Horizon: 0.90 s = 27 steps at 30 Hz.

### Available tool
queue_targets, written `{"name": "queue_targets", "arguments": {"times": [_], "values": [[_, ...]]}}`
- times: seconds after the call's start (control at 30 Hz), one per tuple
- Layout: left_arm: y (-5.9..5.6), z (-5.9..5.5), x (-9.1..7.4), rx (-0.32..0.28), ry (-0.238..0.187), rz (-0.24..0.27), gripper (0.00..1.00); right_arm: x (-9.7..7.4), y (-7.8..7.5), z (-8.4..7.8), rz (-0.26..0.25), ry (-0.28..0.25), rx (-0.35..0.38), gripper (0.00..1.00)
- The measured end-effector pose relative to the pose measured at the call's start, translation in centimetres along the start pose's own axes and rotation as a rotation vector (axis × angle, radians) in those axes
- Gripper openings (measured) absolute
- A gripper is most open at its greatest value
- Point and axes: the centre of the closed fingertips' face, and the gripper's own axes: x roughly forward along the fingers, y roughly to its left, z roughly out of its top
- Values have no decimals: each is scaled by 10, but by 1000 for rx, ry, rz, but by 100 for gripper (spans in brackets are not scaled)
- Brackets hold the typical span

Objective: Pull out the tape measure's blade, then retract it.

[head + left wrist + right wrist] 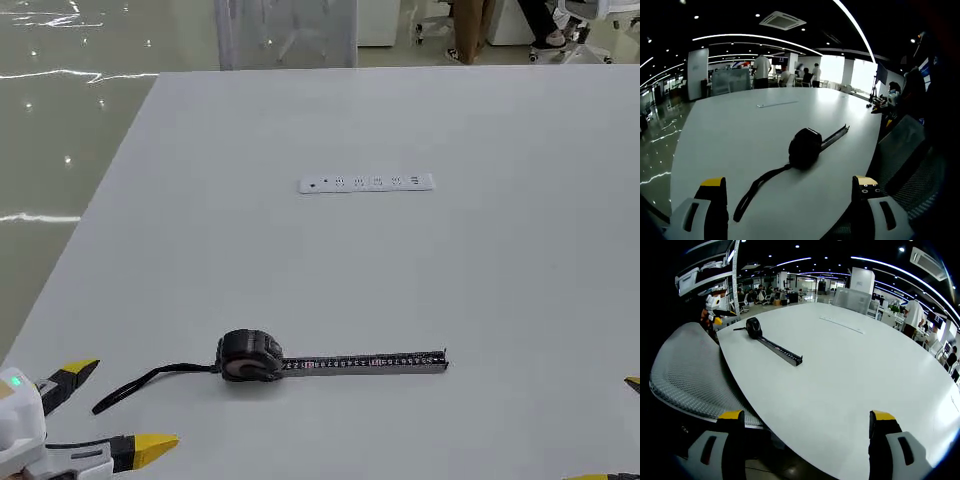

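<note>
Lying on the worktop (420, 270), the tape measure (250, 356) has its blade (365, 361) out, not yet back in, and the left gripper (789, 181) and right gripper (807, 416) hold their fingers (714, 186) wide open, empty.

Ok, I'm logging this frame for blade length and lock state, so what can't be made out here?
Blade markings: too small to read in the head view, smaller still in both gripper views.
Lock on the tape measure case: too dark and small to tell in any view.
Right gripper: cut off by the head view's right and bottom edges, leaving yellow tips.
</note>
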Motion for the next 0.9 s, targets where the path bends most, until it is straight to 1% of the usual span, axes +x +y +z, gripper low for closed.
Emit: {"name": "queue_targets", "arguments": {"times": [0.07,0.13,0.2,0.23,0.27,0.3,0.33,0.37,0.4,0.43,0.5,0.57,0.63,0.7,0.8,0.87,0.9], "values": [[1,0,-1,-2,-2,1,100,-1,-2,-2,1,9,-1,100],[-1,-1,0,-10,-5,-8,100,-2,-3,-3,-1,10,-2,100],[-4,-6,1,-25,15,-27,100,-3,-3,-3,-1,11,-4,100],[-4,-10,1,-30,38,-24,100,-3,-3,-3,0,10,-4,100],[-4,-11,2,-26,38,-21,100,-3,-3,-5,3,17,-7,100],[-3,-11,1,-21,34,-18,100,-3,-3,-6,3,23,-16,100],[-2,-8,1,-12,16,-12,100,-2,-2,-7,6,27,-18,100],[-3,-7,1,-13,11,-11,100,-2,-2,-7,8,28,-18,100],[-3,-7,1,-19,13,-12,100,-2,-2,-7,8,28,-18,100],[-3,-8,1,-27,24,-13,100,-2,-3,-7,8,28,-18,100],[-3,-7,0,-17,26,-12,100,-3,-4,-7,5,26,-13,100],[-2,-6,1,-25,32,-15,100,-3,-6,-8,4,29,-7,100],[-3,-4,1,-19,25,-14,100,-3,-9,-9,-2,37,-8,100],[-4,1,2,-20,15,-17,100,-3,-10,-8,4,41,1,100],[-8,5,5,-16,11,-26,100,-3,-13,-3,-1,38,-13,100],[-12,7,10,-10,21,-36,100,-2,-14,3,5,28,-13,100],[-13,5,12,-4,45,-32,100,-1,-14,5,7,26,-18,100]]}}
